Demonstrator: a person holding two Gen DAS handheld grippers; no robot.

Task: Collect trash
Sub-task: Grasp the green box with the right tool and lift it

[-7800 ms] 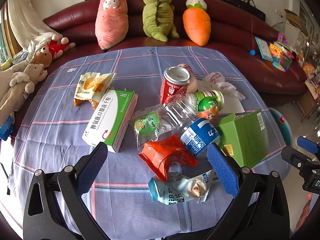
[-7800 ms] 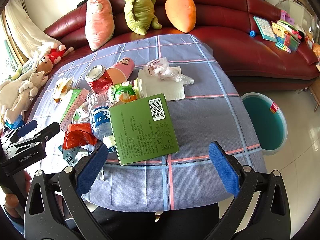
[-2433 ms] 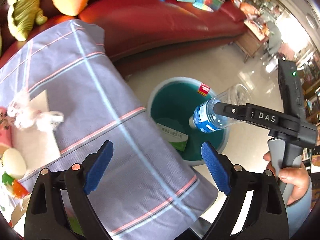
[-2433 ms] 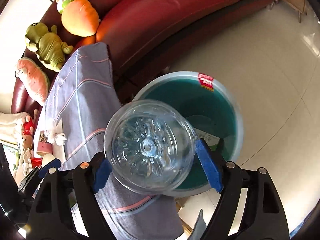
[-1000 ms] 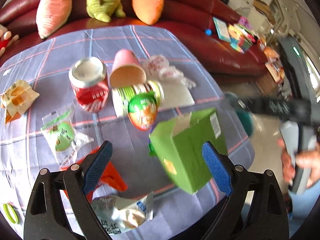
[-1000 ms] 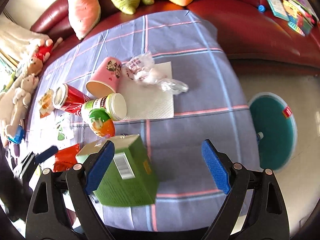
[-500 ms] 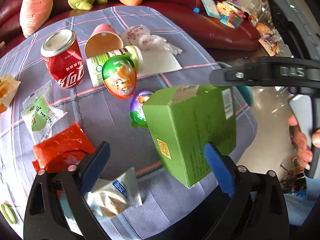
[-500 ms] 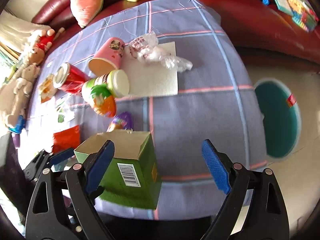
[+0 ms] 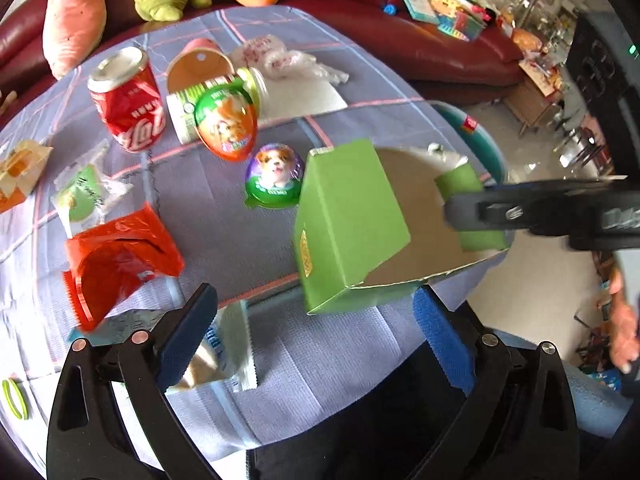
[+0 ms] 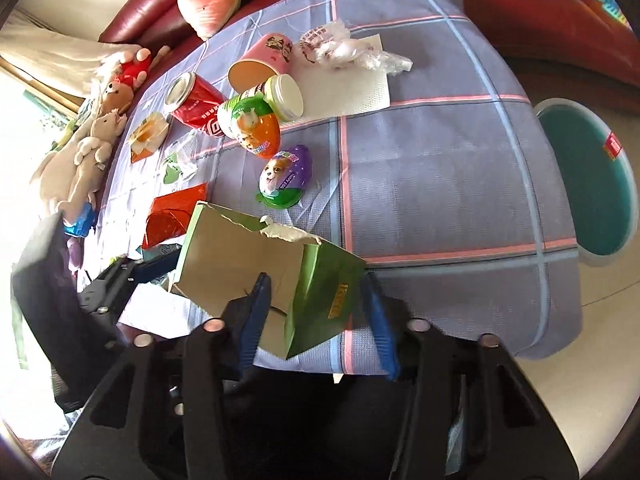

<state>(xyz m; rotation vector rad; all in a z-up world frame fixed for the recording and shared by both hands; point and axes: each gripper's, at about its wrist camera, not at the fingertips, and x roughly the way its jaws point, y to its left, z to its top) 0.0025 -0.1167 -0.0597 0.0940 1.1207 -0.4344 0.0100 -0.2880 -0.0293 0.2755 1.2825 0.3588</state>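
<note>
Both wrist views look down over the table point(image 9: 320, 360) edge, close, sharing green box point(image 10: 320, 280).

A home living room: a dark red leather sofa point(image 9: 432, 40) curves along the far edge of the cloth-covered surface point(image 10: 432, 184), plush toys point(image 9: 72, 16) sit on it, books and toys point(image 9: 444, 12) pile at its right end, and a glossy tiled floor point(image 10: 600, 352) lies beyond

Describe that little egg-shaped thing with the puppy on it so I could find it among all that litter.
On the checked blue tablecloth, look just beyond the open green box gripped by the right tool. The purple egg lies there alone, with a green base. Its neighbour, the orange egg, leans against a white-capped bottle.
</note>
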